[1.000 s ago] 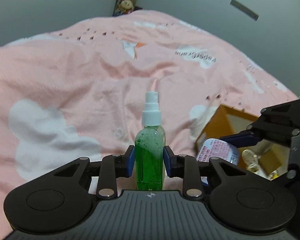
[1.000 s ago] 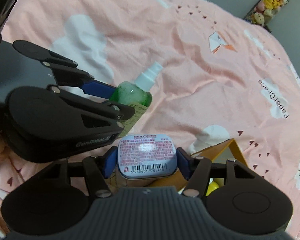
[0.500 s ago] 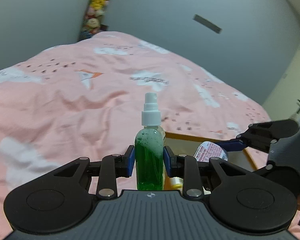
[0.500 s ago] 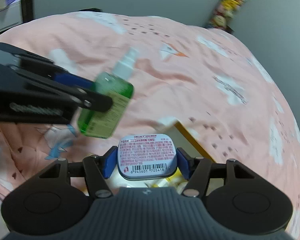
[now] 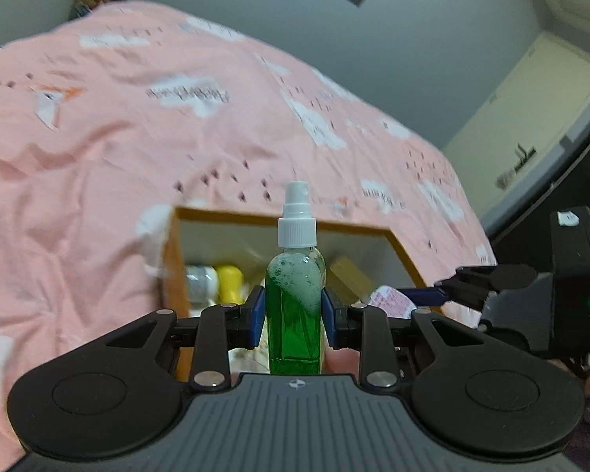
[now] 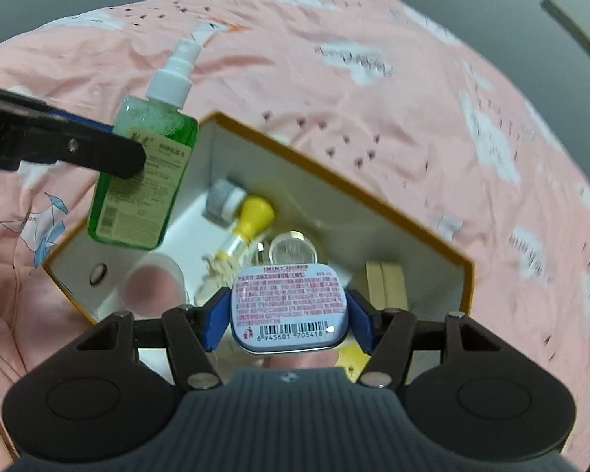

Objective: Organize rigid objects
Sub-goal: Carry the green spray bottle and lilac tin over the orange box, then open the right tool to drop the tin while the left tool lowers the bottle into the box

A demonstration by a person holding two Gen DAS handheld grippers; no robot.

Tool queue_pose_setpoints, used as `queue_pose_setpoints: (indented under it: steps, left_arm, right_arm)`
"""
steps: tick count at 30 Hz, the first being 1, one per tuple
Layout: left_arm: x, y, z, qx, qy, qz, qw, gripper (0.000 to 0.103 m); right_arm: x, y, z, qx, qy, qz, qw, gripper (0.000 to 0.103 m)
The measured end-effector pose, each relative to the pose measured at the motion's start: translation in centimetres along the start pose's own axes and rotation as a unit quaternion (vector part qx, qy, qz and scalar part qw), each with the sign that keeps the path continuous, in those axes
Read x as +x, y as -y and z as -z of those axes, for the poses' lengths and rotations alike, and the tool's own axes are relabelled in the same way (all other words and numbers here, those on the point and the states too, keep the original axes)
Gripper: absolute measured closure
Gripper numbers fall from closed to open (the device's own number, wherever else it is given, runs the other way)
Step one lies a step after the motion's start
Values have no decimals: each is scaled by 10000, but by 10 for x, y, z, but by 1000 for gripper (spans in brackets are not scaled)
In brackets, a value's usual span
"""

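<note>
I see a rumpled pink bedspread with white cloud prints (image 5: 110,165) beneath plain grey walls (image 5: 432,59), with a cream door (image 5: 539,106) at right.

Left gripper (image 5: 294,310): black linkage arms, blue pads, silver pivot screws, round black discs on both sides, dark grey ribbed housing with a small round white emblem. Right gripper (image 6: 290,316): same build, black arms, blue pads, silver screws, ribbed grey body. Seen from the left wrist, its housing showed a green light and a white sticker.
</note>
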State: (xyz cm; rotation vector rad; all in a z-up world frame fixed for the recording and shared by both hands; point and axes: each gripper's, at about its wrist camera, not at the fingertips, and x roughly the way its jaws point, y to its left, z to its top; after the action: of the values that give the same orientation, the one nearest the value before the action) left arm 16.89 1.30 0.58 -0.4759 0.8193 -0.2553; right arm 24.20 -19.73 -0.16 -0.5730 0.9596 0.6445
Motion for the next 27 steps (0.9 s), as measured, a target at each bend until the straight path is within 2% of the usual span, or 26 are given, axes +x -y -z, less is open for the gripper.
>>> queue_pose_setpoints:
  steps: [4,7,14,20,23,27]
  left_arm:
    - [23,9,2,159,-285,-51,9995,70]
    - [39,10,3,249,-458,-173,9985,70]
    - [66,1,-7,463,-830,-443,9945,70]
    - [72,-3,-8,588,-976,-706,9910,70]
    - [71,-3,-7,599,-979,-743,9906,70]
    - [74,-6,-7,591,-992,-817,9900,70]
  right_arm:
    - [25,20,12,334,-268,89,9990,41]
    - [43,40,19,697,-382,-16,9968,41]
    - [84,53,9,1052,-642,-104,9923,41]
    - [97,47,-9,791,-722,43,9942,41]
    - [94,39,-7,730,-759,-187,9943,41]
    - [110,41,1,886,-976,-84,9912,41]
